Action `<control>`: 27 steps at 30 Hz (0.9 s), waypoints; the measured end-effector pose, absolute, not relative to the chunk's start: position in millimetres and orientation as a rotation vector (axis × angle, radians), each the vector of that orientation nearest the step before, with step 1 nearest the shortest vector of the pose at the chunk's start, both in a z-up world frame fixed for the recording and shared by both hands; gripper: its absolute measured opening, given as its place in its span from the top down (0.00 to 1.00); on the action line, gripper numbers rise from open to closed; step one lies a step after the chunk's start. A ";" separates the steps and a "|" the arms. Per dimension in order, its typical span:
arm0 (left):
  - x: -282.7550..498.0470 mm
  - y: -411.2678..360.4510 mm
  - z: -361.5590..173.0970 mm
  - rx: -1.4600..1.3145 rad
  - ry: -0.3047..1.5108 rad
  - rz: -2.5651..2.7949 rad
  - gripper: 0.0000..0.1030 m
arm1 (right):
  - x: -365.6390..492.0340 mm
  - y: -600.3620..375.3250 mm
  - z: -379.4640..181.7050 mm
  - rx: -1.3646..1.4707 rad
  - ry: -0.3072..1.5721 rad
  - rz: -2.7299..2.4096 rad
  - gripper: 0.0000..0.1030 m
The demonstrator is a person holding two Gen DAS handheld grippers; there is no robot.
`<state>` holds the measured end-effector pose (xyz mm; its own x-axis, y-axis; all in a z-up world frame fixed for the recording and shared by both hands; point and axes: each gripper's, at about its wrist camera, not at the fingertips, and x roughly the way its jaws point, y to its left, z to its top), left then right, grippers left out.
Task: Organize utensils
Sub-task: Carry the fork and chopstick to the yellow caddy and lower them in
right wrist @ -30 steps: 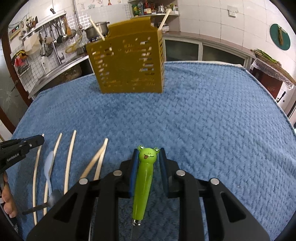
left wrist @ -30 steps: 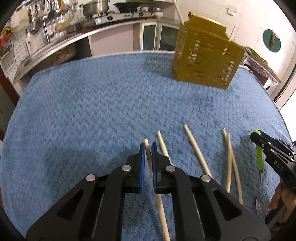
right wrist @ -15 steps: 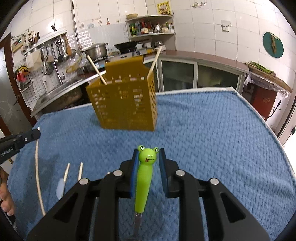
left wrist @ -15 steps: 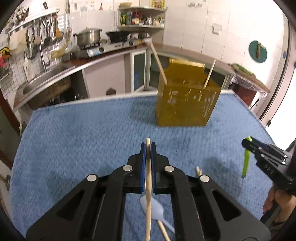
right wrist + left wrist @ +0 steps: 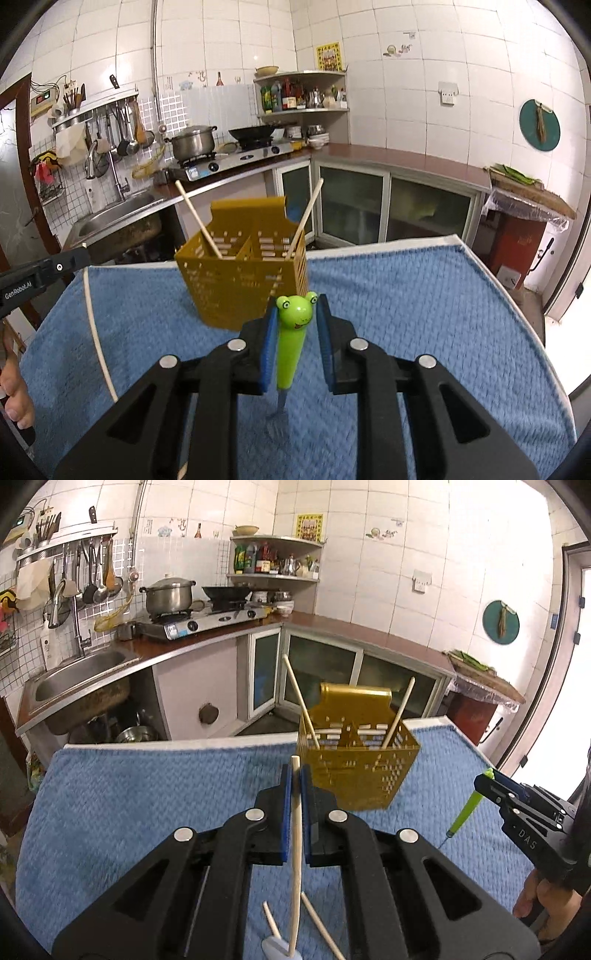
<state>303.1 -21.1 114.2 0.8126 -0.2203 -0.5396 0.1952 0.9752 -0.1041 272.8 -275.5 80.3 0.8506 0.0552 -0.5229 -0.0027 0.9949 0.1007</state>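
A mustard-yellow slotted utensil holder (image 5: 360,764) (image 5: 242,280) stands at the far side of the blue towel with two chopsticks leaning in it. My left gripper (image 5: 294,775) is shut on a pale wooden chopstick (image 5: 296,849), raised above the towel just in front of the holder. My right gripper (image 5: 295,306) is shut on a green frog-headed fork (image 5: 291,343), its metal end hanging down. Each gripper also shows at the edge of the other's view: the left gripper (image 5: 79,254) with its chopstick (image 5: 94,332), the right gripper (image 5: 480,782) with the fork (image 5: 467,806).
Loose chopsticks (image 5: 319,923) and a white spoon (image 5: 273,950) lie on the blue towel (image 5: 129,805) below my left gripper. Behind the table run a sink (image 5: 74,679), a stove with a pot (image 5: 170,598), cabinets and a doorway at the right.
Both grippers have risen from the towel with their loads, the left lifting the chopstick off the cloth. The views have tilted up, so the holder now appears closer and more kitchen shows.
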 end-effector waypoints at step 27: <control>349.2 -30.4 180.5 -0.093 0.435 -0.260 0.97 | 305.7 -274.4 161.0 0.048 0.459 -0.013 0.80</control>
